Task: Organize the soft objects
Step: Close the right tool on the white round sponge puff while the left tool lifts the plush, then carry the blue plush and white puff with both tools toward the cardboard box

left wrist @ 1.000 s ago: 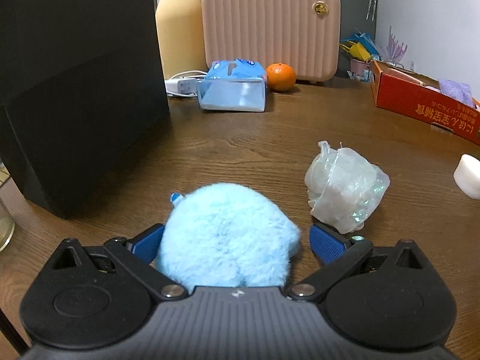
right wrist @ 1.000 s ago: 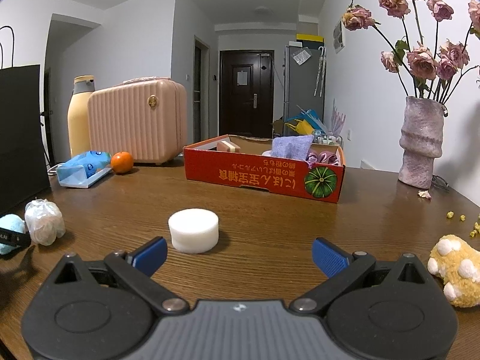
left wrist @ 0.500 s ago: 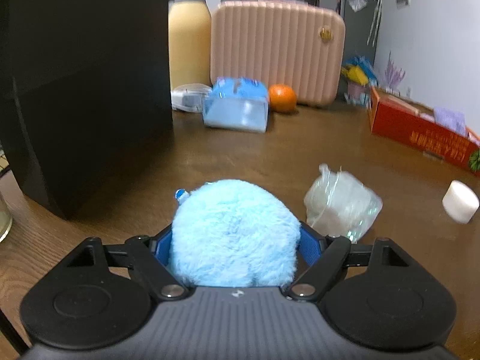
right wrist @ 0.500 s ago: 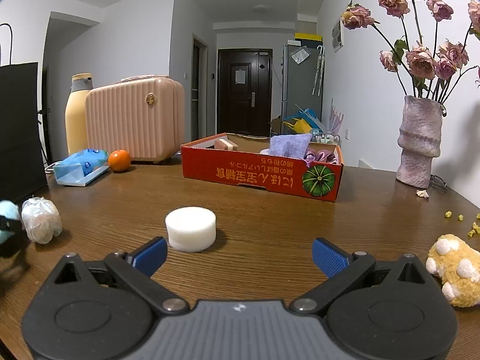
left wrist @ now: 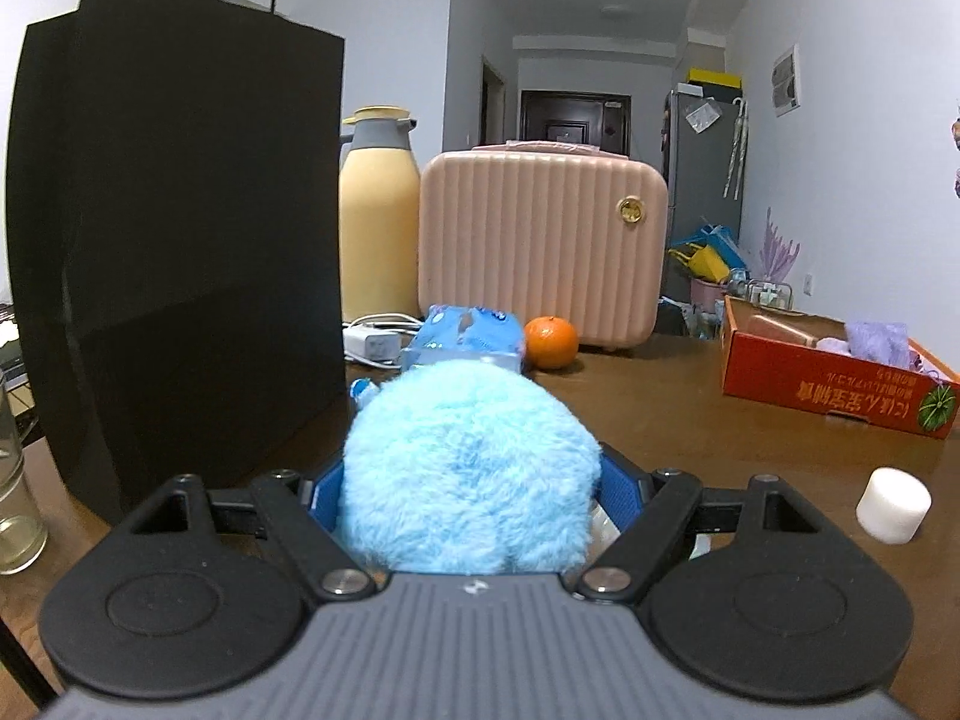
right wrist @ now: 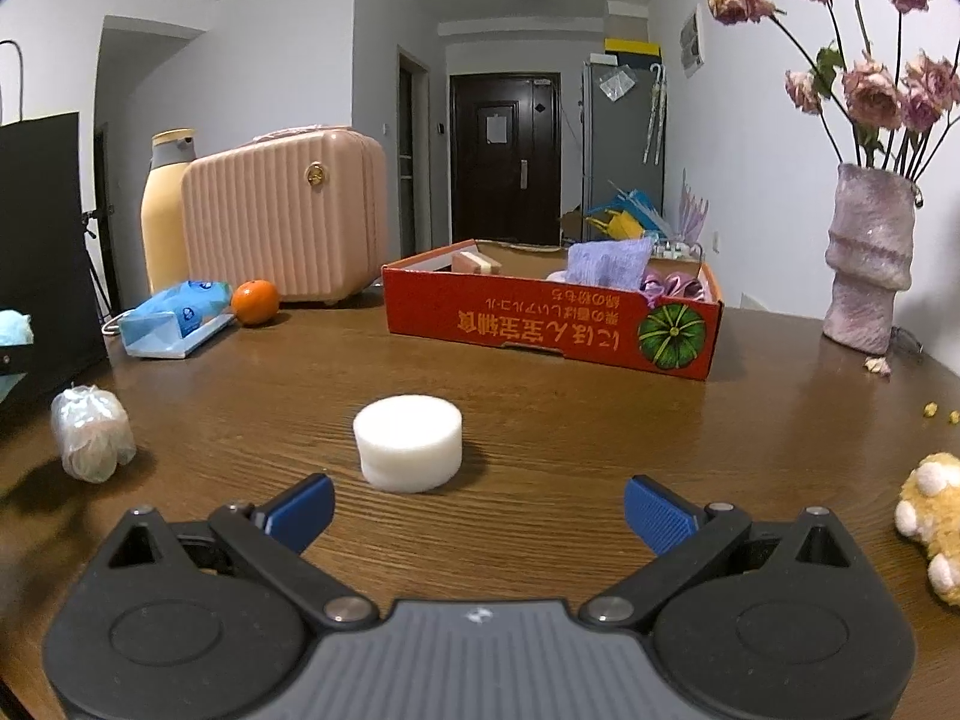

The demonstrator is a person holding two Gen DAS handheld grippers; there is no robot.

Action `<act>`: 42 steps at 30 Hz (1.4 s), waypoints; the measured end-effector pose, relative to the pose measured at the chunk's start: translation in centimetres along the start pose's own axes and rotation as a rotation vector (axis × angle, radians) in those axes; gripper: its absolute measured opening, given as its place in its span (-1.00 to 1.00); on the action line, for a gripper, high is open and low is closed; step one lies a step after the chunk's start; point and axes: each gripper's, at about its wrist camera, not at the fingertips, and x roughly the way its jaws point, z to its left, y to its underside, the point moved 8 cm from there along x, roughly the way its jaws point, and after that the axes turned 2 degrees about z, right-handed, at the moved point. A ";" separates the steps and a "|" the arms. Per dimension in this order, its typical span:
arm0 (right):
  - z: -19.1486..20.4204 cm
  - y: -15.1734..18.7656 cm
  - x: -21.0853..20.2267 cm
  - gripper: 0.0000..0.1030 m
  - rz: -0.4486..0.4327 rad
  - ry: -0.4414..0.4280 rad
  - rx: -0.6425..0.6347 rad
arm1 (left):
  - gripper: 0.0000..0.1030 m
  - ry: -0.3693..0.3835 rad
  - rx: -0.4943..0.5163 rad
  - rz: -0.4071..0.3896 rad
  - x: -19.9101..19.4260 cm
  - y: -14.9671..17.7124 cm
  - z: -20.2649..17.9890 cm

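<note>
Lifted off the wooden table, the fluffy blue pompom sits squeezed between the left gripper's pads; the right gripper gapes wide behind a smooth white foam cylinder.

- black paper bag, left of frame
- cream thermos, pink ribbed case, centre
- orange, blue tissue pack
- vase of dried roses, upper right
- glass, lower left, possibly holding liquid
</note>
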 end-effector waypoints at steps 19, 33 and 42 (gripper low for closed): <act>2.8 -1.8 6.5 0.95 0.075 0.019 0.063 | 0.58 0.022 0.032 -0.003 3.4 -2.5 -2.0; 3.7 -2.2 10.4 0.54 0.169 0.026 0.093 | 0.58 0.039 0.070 0.027 6.2 -2.5 -3.1; 3.8 -2.0 10.5 0.13 0.180 0.016 0.097 | 0.58 0.045 0.088 0.040 6.5 -1.9 -3.3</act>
